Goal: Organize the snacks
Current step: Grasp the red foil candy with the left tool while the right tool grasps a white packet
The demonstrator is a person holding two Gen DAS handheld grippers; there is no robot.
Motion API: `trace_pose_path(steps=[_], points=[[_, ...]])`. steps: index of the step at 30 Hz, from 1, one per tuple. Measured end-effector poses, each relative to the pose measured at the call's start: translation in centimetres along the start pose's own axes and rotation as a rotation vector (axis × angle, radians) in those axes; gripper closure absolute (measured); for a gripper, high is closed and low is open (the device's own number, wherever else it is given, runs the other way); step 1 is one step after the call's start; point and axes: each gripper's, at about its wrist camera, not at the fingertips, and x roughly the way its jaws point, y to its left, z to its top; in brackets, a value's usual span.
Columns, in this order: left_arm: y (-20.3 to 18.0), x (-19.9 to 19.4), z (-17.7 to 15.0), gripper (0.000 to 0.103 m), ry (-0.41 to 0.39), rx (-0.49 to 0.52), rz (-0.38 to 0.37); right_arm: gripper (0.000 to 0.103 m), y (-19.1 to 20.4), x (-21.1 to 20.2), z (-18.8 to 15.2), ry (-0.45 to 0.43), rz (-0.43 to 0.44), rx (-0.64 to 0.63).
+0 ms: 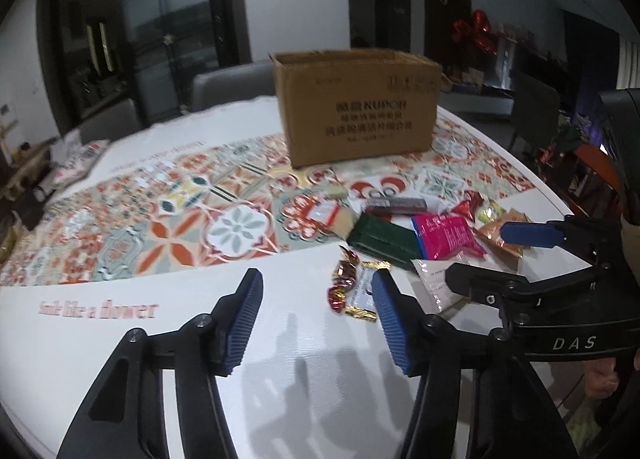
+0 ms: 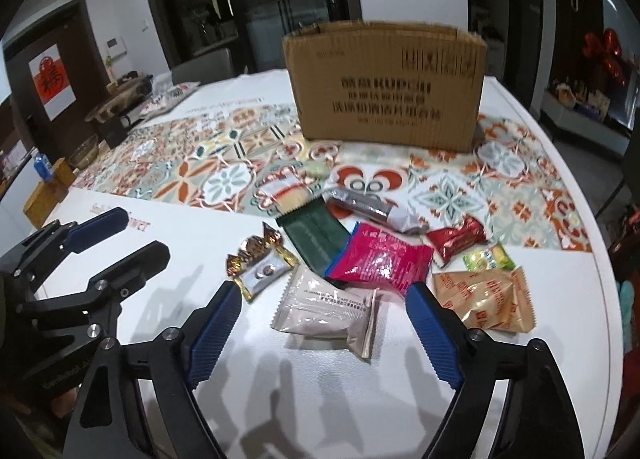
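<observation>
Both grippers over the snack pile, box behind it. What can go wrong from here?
1. The pale grey packet between the right gripper fingers lies partly under the pink packet, so a pick may drag both.
2. The left gripper and right gripper work close together and may collide.
3. The cardboard box stands tall beyond the pile, so a low carry could hit its wall.

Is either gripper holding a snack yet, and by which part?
Nothing is held. The left gripper and right gripper both hang open above the table; the snacks lie loose.
</observation>
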Motion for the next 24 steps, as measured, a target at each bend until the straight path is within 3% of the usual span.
trace_pose_path(steps=[18, 24], points=[[-0.3, 6.7, 0.6, 0.07, 0.128, -0.017, -0.081, 0.029, -1.3, 4.4, -0.2, 0.14, 0.031, 0.08], [-0.3, 8.0, 0.6, 0.071, 0.156, -0.041, -0.094, 0.036, -2.0, 5.8, 0.0, 0.185, 0.076, 0.158]])
